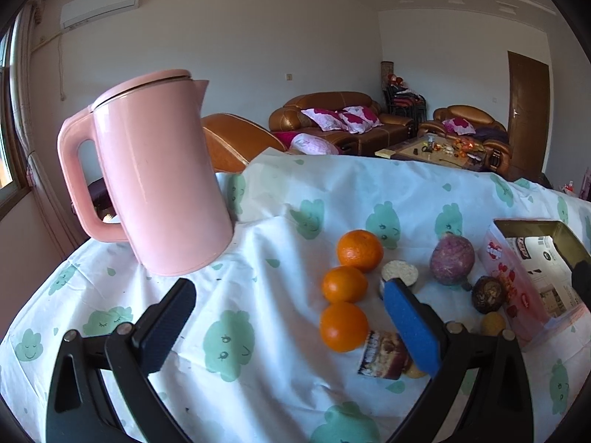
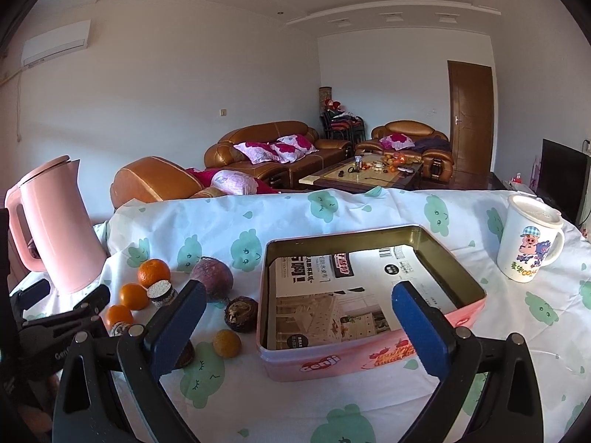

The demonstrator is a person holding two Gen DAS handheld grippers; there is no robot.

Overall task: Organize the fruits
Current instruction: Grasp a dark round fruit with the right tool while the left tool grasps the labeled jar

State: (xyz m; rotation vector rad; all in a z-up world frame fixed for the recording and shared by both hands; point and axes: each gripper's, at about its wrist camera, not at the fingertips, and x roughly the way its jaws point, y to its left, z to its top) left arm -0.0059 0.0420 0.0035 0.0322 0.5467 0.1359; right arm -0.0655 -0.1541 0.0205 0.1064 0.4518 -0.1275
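L gripper (image 1: 290, 317) jaws wide apart, nothing between them, hovering over the worktop (image 1: 258, 369) w/ cloud-print cloth. Just right of its centre: three oranges (image 1: 344, 283) in a line, touching or nearly so, line running from near the camera away twd the far edge. Blue pad (image 1: 412, 326) of the right-hand finger overlaps a cut round fruit (image 1: 399, 272) beside the oranges, pale face up. A snack packet (image 1: 384, 354) lies flat at the near end of the orange row. Further right: purple round fruit (image 1: 452, 258), dark wrinkled fruit (image 1: 488, 294), small yellow fruit (image 1: 493, 323), all just beside the tin. Pink kettle (image 1: 159, 173) upright at far left, spout twd the sofas.

R gripper (image 2: 299, 328) also spread open, empty, over the near wall of the pink rectangular tin (image 2: 369, 361); tin open-topped, long axis roughly left-right, printed paper (image 2: 332, 295) flat inside, no fruit in it. Cartoon mug (image 2: 528, 240) stands well right of the tin.
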